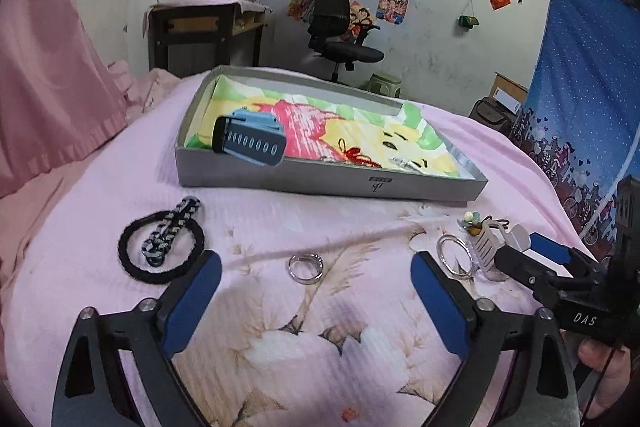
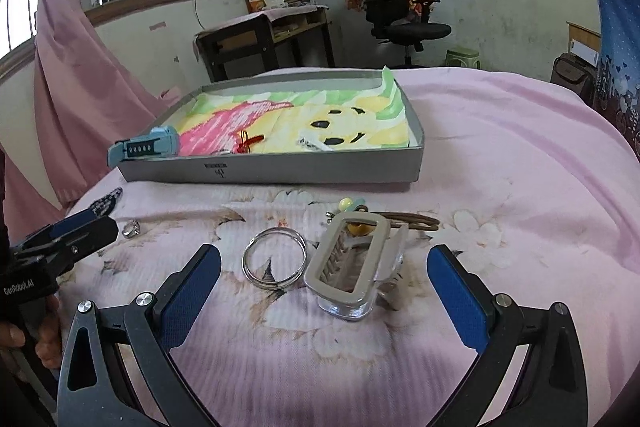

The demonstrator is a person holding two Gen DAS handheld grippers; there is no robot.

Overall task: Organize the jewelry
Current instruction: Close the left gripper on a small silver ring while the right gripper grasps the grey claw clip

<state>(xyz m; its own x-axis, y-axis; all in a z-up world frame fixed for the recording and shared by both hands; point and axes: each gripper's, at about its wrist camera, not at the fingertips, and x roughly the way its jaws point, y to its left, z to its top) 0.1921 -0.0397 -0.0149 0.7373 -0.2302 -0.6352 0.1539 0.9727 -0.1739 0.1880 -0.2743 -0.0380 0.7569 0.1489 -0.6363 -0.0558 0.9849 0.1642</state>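
Note:
My left gripper (image 1: pixel 316 265) is open low over the pink bedspread, and a silver ring (image 1: pixel 306 267) lies on the cloth between its blue pads, untouched. A black braided hair tie (image 1: pixel 162 247) lies to its left. My right gripper (image 2: pixel 324 263) is also open, with a grey claw hair clip (image 2: pixel 348 263) and a thin silver bangle (image 2: pixel 274 259) lying between its fingers, clear of the pads. The grey tray box (image 2: pixel 280 173) stands beyond, lined with a colourful towel. It holds a blue watch (image 2: pixel 144 147), a red cord piece (image 2: pixel 248 143) and a small clear item.
A beaded charm (image 2: pixel 352 205) and brown hair ties (image 2: pixel 416 221) lie behind the clip. The other gripper shows at each view's edge: the right one (image 1: pixel 516 249), the left one (image 2: pixel 108 219). A pink curtain hangs left; a desk and office chair stand beyond the bed.

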